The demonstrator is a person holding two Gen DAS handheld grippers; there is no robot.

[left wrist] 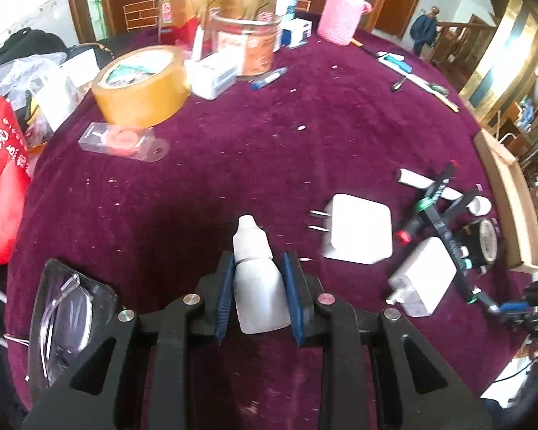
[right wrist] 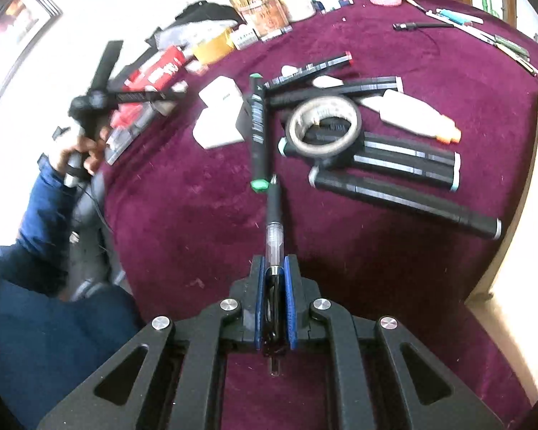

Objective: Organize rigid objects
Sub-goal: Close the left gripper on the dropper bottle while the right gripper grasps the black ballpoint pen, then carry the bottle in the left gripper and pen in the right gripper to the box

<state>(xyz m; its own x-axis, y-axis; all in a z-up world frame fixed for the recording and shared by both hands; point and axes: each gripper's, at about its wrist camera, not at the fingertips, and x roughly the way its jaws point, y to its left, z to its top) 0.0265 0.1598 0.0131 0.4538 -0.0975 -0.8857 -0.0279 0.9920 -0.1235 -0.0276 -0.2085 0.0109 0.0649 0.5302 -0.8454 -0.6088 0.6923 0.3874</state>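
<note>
Blue pads of the left gripper (left wrist: 258,283) pinch a small white dropper bottle (left wrist: 256,279) above the maroon tablecloth (left wrist: 233,150), while the right gripper (right wrist: 273,286) clamps a clear-barrelled pen (right wrist: 274,236).

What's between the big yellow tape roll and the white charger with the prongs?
Only bare purple cloth lies between the tape roll and charger, in the left wrist view.

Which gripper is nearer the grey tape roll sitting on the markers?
Right. The right gripper, shut on a pen, is just short of the tape roll. The left gripper, holding a white dropper bottle, is farther away, beyond the chargers.
</note>
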